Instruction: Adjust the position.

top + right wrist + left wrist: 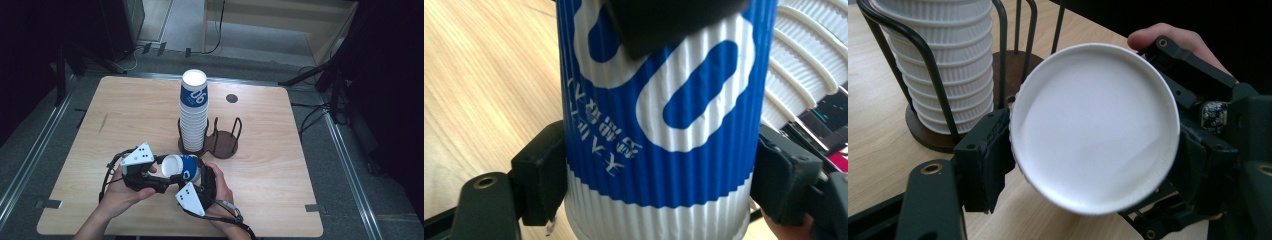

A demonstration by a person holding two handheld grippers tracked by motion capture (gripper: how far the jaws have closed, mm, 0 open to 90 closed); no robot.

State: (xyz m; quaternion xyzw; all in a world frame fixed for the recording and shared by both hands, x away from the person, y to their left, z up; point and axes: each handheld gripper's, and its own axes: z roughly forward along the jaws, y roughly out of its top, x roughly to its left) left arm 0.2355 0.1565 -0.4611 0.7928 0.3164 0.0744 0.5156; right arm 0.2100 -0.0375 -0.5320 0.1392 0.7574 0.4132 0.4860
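A blue-and-white ribbed paper cup [182,167] lies on its side just above the table's near edge, held between both grippers. My left gripper [161,174] comes in from the left. In the left gripper view its jaws [1095,160] are shut on the cup's white round end [1093,125]. My right gripper [199,176] holds the same cup from the right. In the right gripper view its pads [541,172] press on the blue wall of the cup [659,150], and the left gripper's black jaw crosses the cup's top.
A tall stack of matching cups [194,112] stands in a dark wire holder [182,147] at mid-table. Its second bay [227,141], to the right, holds nothing. The stack [943,60] is close behind the held cup. A round grommet [231,98] sits farther back.
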